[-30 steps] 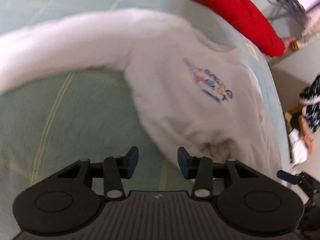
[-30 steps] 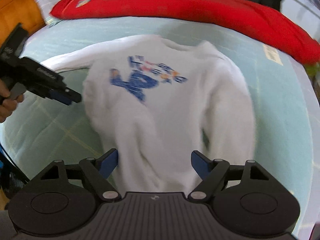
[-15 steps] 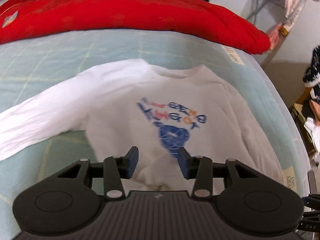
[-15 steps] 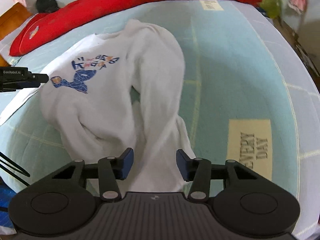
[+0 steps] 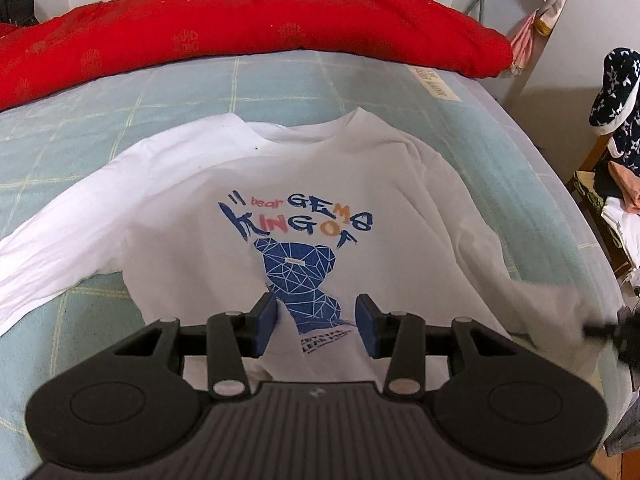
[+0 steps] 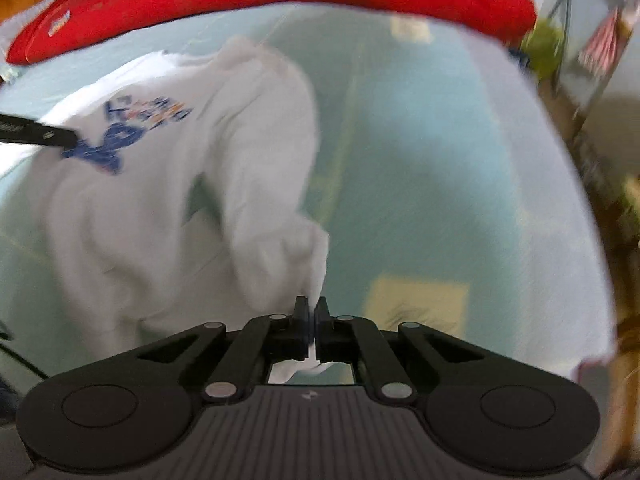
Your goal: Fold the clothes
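A white long-sleeved shirt (image 5: 320, 184) with a blue bear print lies face up on the light green bed (image 5: 120, 120). My left gripper (image 5: 316, 324) is open and empty, hovering over the shirt's lower middle. In the right wrist view, which is blurred, my right gripper (image 6: 312, 316) is shut on the cuff of the shirt's right sleeve (image 6: 280, 232), which bunches up from the bed. The right gripper's tip shows at the right edge of the left wrist view (image 5: 608, 328). The left gripper's finger shows at the left in the right wrist view (image 6: 40, 134).
A long red quilt (image 5: 240, 40) lies across the far side of the bed. A yellow label patch (image 6: 420, 304) is on the sheet by my right gripper. Clothes and boxes (image 5: 616, 200) stand off the bed's right edge.
My right gripper has closed on the sleeve cuff, having been open half a second ago. My left gripper has swung from the shirt's left side to face its front squarely.
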Available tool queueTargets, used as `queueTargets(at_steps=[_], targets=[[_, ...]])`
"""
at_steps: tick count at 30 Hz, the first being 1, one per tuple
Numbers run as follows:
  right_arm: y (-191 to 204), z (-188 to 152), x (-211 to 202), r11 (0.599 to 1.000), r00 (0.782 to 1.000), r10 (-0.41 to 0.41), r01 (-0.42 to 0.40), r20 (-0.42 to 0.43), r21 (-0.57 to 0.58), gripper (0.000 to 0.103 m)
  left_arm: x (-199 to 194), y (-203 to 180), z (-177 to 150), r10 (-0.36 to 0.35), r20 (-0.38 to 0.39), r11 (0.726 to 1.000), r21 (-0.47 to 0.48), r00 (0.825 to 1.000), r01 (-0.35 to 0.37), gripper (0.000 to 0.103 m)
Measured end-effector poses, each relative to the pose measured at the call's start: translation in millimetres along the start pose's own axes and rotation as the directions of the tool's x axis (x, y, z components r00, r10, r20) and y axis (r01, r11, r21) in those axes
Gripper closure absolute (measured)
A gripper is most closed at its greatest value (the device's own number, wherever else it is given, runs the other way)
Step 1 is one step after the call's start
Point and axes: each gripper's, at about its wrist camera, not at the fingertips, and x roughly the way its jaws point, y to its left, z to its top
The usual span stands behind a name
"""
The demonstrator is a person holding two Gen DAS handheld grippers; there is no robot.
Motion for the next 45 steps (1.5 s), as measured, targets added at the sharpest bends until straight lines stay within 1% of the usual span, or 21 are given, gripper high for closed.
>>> queueTargets(at_steps=[3, 5, 11, 14, 17, 20, 23, 25, 26, 27, 29, 30, 31, 32, 34, 36, 38, 41, 43, 45], targets=[[-18, 18, 11, 0.992, 0.996, -0.087, 0.09, 0.028, -0.087, 0.098, 1, -1, -1, 0.001, 0.001, 1.0, 0.005, 1.0, -0.001, 0.06], [-33, 27, 19, 0.983, 0.991, -0.128, 0.132, 0.043, -0.126, 0.098, 1, -2, -1, 0.007, 0.002, 1.0, 0.018, 1.0, -0.007, 0.06], [-69, 53, 47, 0.959, 0.979, -0.195, 0.202, 0.054, -0.196, 0.098, 6, -5, 2, 0.014, -0.006, 0.997, 0.076, 1.0, -0.014, 0.06], [-84, 66, 59, 0.954, 0.973, -0.224, 0.229, 0.052, -0.193, 0.098, 8, -3, 5, 0.018, -0.003, 0.997, 0.074, 1.0, -0.018, 0.06], [-98, 76, 65, 0.94, 0.961, -0.269, 0.275, 0.059, -0.203, 0.099, 8, -2, 8, 0.021, 0.005, 0.997, 0.07, 1.0, -0.022, 0.06], [-115, 87, 67, 0.916, 0.939, -0.334, 0.343, 0.078, -0.207, 0.099, 8, -1, 12, 0.026, 0.019, 0.997, 0.073, 0.999, -0.027, 0.06], [-138, 98, 66, 0.901, 0.915, -0.394, 0.403, 0.084, -0.16, 0.099, 10, 1, 16, 0.03, 0.025, 0.997, 0.077, 0.999, -0.032, 0.06], [-151, 104, 71, 0.902, 0.911, -0.408, 0.411, 0.053, -0.13, 0.097, 12, 2, 19, 0.037, 0.027, 0.996, 0.081, 0.999, -0.039, 0.06], [-156, 107, 75, 0.907, 0.914, -0.404, 0.403, 0.019, -0.118, 0.097, 13, 2, 21, 0.039, 0.026, 0.996, 0.084, 0.999, -0.041, 0.059], [-160, 109, 78, 0.916, 0.92, -0.391, 0.388, -0.011, -0.105, 0.096, 14, 3, 23, 0.042, 0.029, 0.996, 0.083, 0.999, -0.044, 0.059], [-160, 111, 75, 0.925, 0.928, -0.371, 0.367, -0.025, -0.096, 0.089, 15, 6, 27, 0.045, 0.037, 0.996, 0.081, 0.998, -0.047, 0.059], [-156, 113, 70, 0.927, 0.932, -0.363, 0.36, -0.015, -0.102, 0.086, 16, 8, 29, 0.046, 0.04, 0.996, 0.079, 0.998, -0.049, 0.059], [-151, 115, 64, 0.93, 0.935, -0.354, 0.352, 0.002, -0.109, 0.08, 16, 10, 31, 0.05, 0.045, 0.996, 0.075, 0.998, -0.053, 0.059], [-145, 118, 58, 0.936, 0.944, -0.33, 0.331, 0.026, -0.12, 0.071, 17, 12, 33, 0.054, 0.05, 0.996, 0.07, 0.997, -0.057, 0.059], [-130, 125, 44, 0.951, 0.963, -0.257, 0.267, 0.084, -0.153, 0.063, 18, 17, 36, 0.061, 0.053, 0.996, 0.055, 0.997, -0.064, 0.059], [-111, 139, 38, 0.965, 0.979, -0.152, 0.176, 0.135, -0.193, 0.062, 20, 23, 38, 0.069, 0.057, 0.997, 0.036, 0.996, -0.071, 0.059], [-90, 158, 46, 0.967, 0.985, -0.033, 0.074, 0.168, -0.244, 0.062, 23, 28, 39, 0.075, 0.052, 0.997, 0.022, 0.996, -0.077, 0.059], [-55, 187, 78, 0.939, 0.98, 0.086, -0.019, 0.182, -0.343, 0.062, 27, 35, 41, 0.081, 0.052, 0.997, 0.013, 0.995, -0.081, 0.059], [-37, 206, 110, 0.923, 0.972, 0.169, -0.099, 0.161, -0.373, 0.062, 30, 40, 45, 0.085, 0.057, 0.996, 0.017, 0.995, -0.086, 0.059], [-26, 223, 141, 0.911, 0.964, 0.231, -0.167, 0.133, -0.376, 0.062, 32, 46, 48, 0.093, 0.065, 0.995, 0.022, 0.994, -0.094, 0.059]])
